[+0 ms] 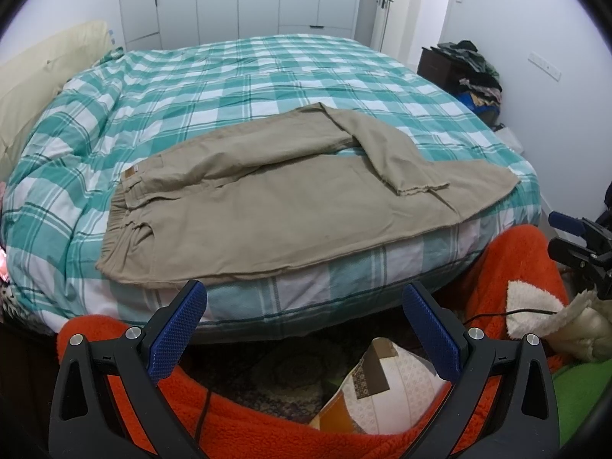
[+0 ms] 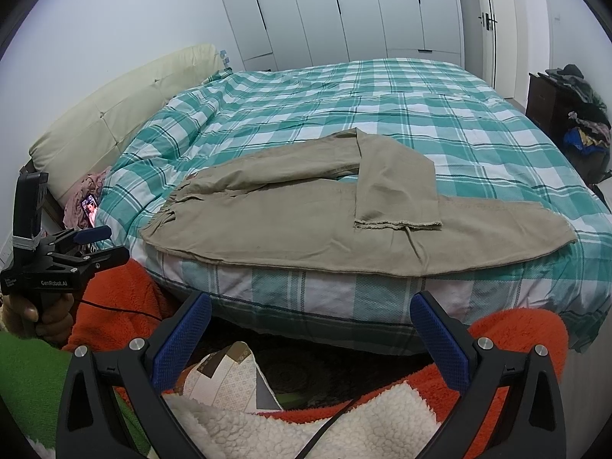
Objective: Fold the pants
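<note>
Nearest: left tool (image 1: pixel 304 329) and right tool (image 2: pixel 310 338), both spread wide, gripping nothing, hovering off the bed's near edge above an orange blanket (image 1: pixel 508 264). Beyond them, pants (image 1: pixel 290 206) flat on the bed (image 1: pixel 267 76), along its near edge, waistband to the left. Far leg already doubled back, hem lying across the near leg; near leg at full length toward the right. Judged barely begun: legs not yet stacked, no lengthwise folds made, neither tool touching cloth. No container in play; only a paper bag (image 1: pixel 386 394) on the floor below, contents not discernible.
</note>
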The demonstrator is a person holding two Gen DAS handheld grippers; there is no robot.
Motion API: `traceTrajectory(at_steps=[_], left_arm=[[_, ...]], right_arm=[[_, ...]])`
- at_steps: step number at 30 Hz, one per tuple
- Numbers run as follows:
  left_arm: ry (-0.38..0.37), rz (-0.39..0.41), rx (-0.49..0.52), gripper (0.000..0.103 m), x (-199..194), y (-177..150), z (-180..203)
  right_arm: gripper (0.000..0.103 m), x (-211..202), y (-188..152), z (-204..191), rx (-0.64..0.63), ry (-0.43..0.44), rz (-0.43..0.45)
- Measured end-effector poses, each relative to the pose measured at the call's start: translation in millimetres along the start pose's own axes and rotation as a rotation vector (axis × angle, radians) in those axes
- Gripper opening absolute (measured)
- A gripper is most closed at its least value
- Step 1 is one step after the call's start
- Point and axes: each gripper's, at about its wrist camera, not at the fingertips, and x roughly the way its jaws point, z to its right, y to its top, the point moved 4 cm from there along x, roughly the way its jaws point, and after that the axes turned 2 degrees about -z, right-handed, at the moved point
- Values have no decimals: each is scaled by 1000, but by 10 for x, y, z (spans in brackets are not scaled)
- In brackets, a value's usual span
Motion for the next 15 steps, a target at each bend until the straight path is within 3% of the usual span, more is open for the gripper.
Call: traceTrajectory(at_steps=[15], left_arm=[[-1, -2, 3, 102, 17, -9, 3]], right_arm=[[103, -1, -2, 17, 2, 2, -1]])
